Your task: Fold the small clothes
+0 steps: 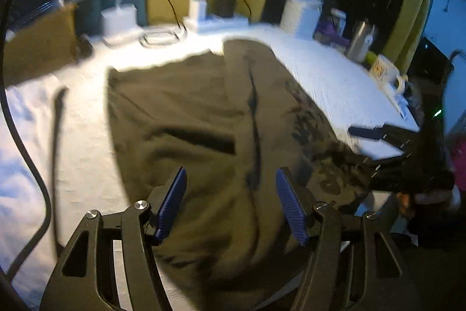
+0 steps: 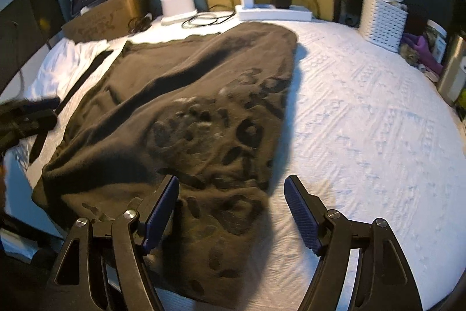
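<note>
One dark olive-brown garment [image 2: 180, 112] is seen, spread flat over the white tabletop [image 2: 364, 121], with a darker printed pattern on its right half and long soft creases along its length. Two claws are counted. The left claw [image 1: 231, 203] is held open above the near part of the garment, nothing being pressed between its ribbed blue pads [image 1: 171, 203]. The right claw [image 2: 231, 214] is likewise open, its jaws spread over the garment's near right edge, with one pad above cloth and the other above bare cover; nothing is gripped.

The tabletop is covered with a white textured cloth bearing a woven geometric relief. Along the far edge are seen one white lamp base [image 2: 178, 3] with a curved neck, one white power strip [image 2: 273, 12] carrying two plugged adapters, one white perforated basket [image 2: 383, 19], one cardboard box [image 2: 102, 19], and one metal bottle [image 2: 453, 69]. A mug [image 1: 384, 70] is seen from the left wrist. Yellow and dark teal walls are behind.
</note>
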Tool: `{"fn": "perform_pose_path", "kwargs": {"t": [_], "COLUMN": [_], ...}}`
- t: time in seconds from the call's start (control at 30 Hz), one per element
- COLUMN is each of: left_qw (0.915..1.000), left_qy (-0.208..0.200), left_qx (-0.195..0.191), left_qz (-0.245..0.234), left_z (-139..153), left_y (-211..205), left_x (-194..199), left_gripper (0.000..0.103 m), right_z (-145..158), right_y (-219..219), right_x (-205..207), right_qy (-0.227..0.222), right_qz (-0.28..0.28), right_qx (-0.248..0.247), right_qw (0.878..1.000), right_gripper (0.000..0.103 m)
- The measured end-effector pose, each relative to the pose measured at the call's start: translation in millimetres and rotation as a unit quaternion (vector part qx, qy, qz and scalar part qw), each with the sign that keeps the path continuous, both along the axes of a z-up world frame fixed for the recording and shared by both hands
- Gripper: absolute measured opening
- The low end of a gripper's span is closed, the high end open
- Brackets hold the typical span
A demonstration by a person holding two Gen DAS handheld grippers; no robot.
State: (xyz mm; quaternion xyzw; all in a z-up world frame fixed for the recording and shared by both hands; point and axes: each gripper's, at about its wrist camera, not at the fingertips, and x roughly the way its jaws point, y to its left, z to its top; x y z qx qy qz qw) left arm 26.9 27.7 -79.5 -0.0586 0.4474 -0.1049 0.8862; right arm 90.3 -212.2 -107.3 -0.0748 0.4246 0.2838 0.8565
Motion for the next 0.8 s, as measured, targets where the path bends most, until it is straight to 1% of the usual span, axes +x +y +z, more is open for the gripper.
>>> {"fn": "perform_pose_path", "kwargs": {"t": [0.03,0.07,0.1,0.13,0.2,0.27,0.3,0.47,0.53,0.57,0.67,0.73,0.77,0.8], "left_qw": [1.0,0.9998,0.9996,0.9994,0.9992,0.9992,0.9992,0.9989,0.9984,0.9984,0.9992,0.9995,0.9996,0.9996], "left_qy": [0.008,0.019,0.027,0.034,0.039,0.038,0.038,0.046,0.055,0.055,0.038,0.03,0.028,0.025], "left_qx": [0.001,-0.004,-0.005,-0.005,-0.002,-0.001,-0.001,-0.003,-0.014,-0.013,-0.001,0.005,0.005,0.005], "left_qz": [0.002,-0.001,-0.004,-0.008,-0.01,-0.01,-0.008,0.0,0.005,0.006,0.009,0.009,0.009,0.01], "left_z": [-7,-14,-18,-22,-25,-21,-19,-11,-7,-5,5,11,12,13], "left_y": [-2,-3,-4,-5,-6,-6,-5,1,5,5,4,3,2,2], "left_x": [3,8,8,8,2,-8,-14,-28,-22,-17,-6,8,17,24], "left_gripper": [0.062,0.046,0.032,0.026,0.009,0.003,0.001,0.001,0.002,0.003,0.004,0.016,0.032,0.045], "right_z": [1,2,3,3,3,2,2,1,2,2,6,8,9,9], "right_y": [-6,-10,-15,-20,-27,-31,-32,-25,-20,-18,-15,-15,-15,-16], "right_x": [1,2,4,6,11,16,18,30,34,36,44,50,53,57], "right_qy": [-0.002,-0.002,-0.002,-0.002,0.0,0.002,0.002,0.005,0.004,0.003,-0.002,-0.004,-0.003,-0.003], "right_qz": [-0.008,-0.014,-0.021,-0.027,-0.039,-0.045,-0.045,-0.033,-0.025,-0.021,-0.015,-0.017,-0.018,-0.019], "right_qx": [0.004,0.006,0.008,0.009,0.011,0.013,0.014,0.015,0.015,0.016,0.02,0.022,0.024,0.024], "right_qw": [1.0,1.0,1.0,1.0,0.999,0.999,0.999,0.999,1.0,1.0,1.0,1.0,1.0,1.0], "right_gripper": [0.076,0.076,0.076,0.076,0.076,0.076,0.076,0.076,0.076,0.076,0.076,0.076,0.076,0.076]}}
